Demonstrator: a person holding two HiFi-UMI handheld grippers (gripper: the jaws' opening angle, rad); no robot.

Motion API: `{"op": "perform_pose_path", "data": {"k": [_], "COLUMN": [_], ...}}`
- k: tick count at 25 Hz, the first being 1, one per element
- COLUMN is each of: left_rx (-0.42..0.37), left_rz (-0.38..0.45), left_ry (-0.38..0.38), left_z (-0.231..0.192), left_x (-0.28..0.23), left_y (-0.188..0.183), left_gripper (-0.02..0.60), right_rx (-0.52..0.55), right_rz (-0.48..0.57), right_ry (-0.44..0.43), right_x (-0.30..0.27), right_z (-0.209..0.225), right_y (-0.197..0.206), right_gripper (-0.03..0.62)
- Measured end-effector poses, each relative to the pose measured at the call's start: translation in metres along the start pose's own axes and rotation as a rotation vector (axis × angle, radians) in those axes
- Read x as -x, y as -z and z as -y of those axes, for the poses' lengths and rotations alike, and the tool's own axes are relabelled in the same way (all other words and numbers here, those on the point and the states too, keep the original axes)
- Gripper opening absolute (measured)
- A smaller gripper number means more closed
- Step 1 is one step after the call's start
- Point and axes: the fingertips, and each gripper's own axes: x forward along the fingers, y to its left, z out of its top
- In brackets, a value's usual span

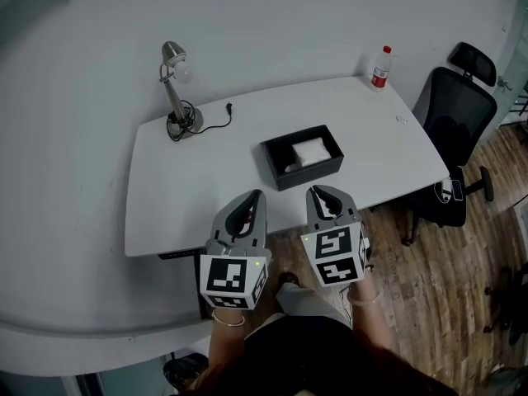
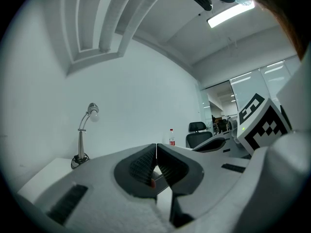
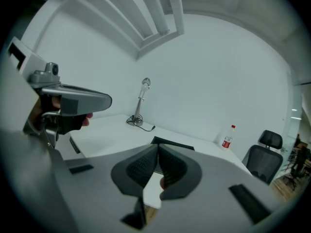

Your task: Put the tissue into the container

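Note:
A black rectangular container (image 1: 279,166) stands in the middle of the white table (image 1: 181,213), and a white tissue (image 1: 309,150) lies inside it. Both grippers hang over the table's near edge, short of the container and apart from it. My left gripper (image 1: 258,195) is shut, its jaws meeting with nothing between them (image 2: 156,152). My right gripper (image 1: 317,190) is shut and empty too (image 3: 158,152). In the right gripper view the container's far rim (image 3: 172,143) shows just beyond the jaws.
A desk lamp (image 1: 175,89) with a coiled cord stands at the table's back left. A red-labelled bottle (image 1: 380,67) is at the back right corner. A black office chair (image 1: 452,130) stands to the right on the wooden floor (image 1: 445,304).

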Motion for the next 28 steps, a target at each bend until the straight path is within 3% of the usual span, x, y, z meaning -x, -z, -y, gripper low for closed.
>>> {"op": "perform_pose_path", "data": {"k": [13, 28], "left_rx": [-0.004, 0.027], "left_rz": [0.032, 0.051], "left_ry": [-0.016, -0.020], "left_z": [0.032, 0.056], "left_x": [0.069, 0.114], "left_y": [-0.010, -0.010], "left_gripper": [0.028, 0.028], "right_rx": [0.009, -0.085], "right_rz": [0.046, 0.199], "right_ry": [-0.008, 0.016], "right_x": [0.070, 0.132], "right_z": [-0.033, -0.044], "right_y": [0.005, 0.000], "right_gripper": [0.020, 0.020]}}
